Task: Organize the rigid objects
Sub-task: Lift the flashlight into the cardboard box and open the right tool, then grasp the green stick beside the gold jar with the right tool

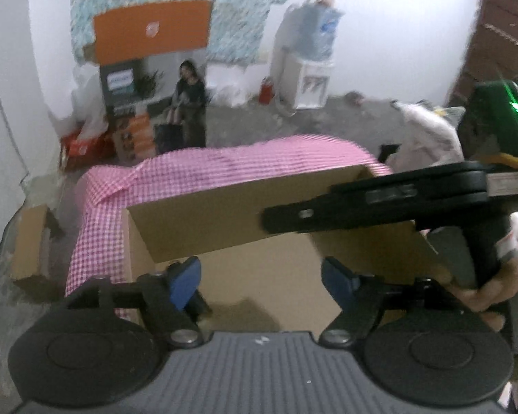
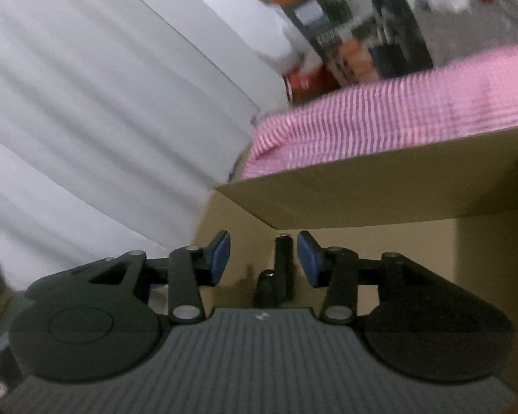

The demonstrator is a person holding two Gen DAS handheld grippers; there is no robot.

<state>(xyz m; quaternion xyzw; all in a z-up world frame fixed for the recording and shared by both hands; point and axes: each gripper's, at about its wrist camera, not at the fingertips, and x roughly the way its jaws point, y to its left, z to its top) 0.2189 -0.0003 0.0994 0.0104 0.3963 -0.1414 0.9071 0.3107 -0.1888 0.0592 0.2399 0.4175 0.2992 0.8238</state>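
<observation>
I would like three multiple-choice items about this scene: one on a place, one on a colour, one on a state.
1. In the left wrist view, where is the right tool?
A) reaching over the cardboard box from the right
B) at the left edge, pointing up
C) out of view

2. What colour are the pads of the left tool?
A) red
B) blue
C) yellow

3. How is the left tool?
A) shut on a box flap
B) shut, pads touching
C) open, nothing between its pads

Key: 1 A, its black finger crosses above the box; 2 B, both pads show blue; 3 C, a wide empty gap separates the pads.
</observation>
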